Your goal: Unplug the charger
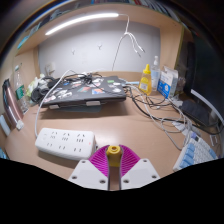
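My gripper point(114, 160) is low over the wooden desk, and its magenta pads point(100, 160) close in on a small yellow charger plug point(114, 152) pinched at their tips. The plug's round top stands up between the fingers. A white power strip point(65, 144) lies flat on the desk just left of the fingers, apart from the plug. No cable shows leading from the plug, and its lower part is hidden by the pads.
A black laptop point(86, 93) with cables around it lies beyond the strip. A yellow bottle point(146, 78) and boxes stand at the back right. A keyboard point(196, 150) lies to the right. A white cable point(128, 45) hangs on the wall.
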Demonstrator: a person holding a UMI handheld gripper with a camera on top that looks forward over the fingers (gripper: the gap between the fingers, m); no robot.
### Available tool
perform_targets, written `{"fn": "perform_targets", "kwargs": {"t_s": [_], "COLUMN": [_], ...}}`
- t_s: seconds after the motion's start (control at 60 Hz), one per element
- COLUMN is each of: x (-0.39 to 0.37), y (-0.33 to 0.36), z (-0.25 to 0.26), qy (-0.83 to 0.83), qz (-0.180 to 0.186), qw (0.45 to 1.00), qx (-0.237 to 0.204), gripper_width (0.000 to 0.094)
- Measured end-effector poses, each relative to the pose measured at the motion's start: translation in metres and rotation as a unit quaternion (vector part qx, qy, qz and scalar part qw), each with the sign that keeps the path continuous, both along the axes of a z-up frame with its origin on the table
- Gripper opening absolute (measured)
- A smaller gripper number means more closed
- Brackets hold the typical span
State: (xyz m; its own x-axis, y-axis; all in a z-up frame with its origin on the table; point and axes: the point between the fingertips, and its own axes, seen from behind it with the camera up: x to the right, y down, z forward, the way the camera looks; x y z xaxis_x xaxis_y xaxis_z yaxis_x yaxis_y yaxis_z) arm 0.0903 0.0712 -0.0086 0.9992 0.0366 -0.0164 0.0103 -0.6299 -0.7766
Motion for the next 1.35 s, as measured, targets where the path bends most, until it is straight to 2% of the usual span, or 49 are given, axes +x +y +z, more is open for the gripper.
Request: {"fn": "perform_targets", "kwargs": {"t_s": [0.25,0.417,0.433,0.45,0.5,0.517,0.533,0.583,0.6,0.617,0.667,0.783,0.917,1.15,1.35], "x": [0.000,-0.001,-0.002,-0.003,-0.003,0.000,0.004,0.016,0.019,0.020,0.017,0.004,0.011,0.015,0.033], "y": [0.016,0.020,0.020,0.020,0.021,0.021,0.022,0.022,0.021,0.020,0.016,-0.001,-0.031,-0.110,-0.146], "z": [-0.007,-0.006,-0.006,-0.006,-0.005,-0.004,-0.003,0.001,0.003,0.005,0.013,0.038,0.063,0.078,0.074], "qy": [-0.002,-0.003,-0.002,0.000,0.000,-0.004,-0.011,-0.027,-0.028,-0.026,-0.006,0.051,0.043,0.040,0.060], "qz": [0.010,0.012,0.012,0.013,0.010,0.007,0.002,-0.013,-0.016,-0.018,-0.017,0.003,0.003,0.027,0.019], "qw": [1.000,1.000,1.000,1.000,1.000,1.000,1.000,1.000,0.999,0.999,1.000,0.998,0.997,0.996,0.995], "qx": [-0.022,-0.019,-0.019,-0.017,-0.010,-0.006,-0.002,0.007,0.010,0.013,0.022,0.044,0.067,0.068,0.071], "gripper_width": [0.0304,0.0337,0.0359,0.0429,0.0492,0.0557,0.0667,0.0845,0.0853,0.0933,0.0873,0.0877,0.0872,0.0873,0.0876]}}
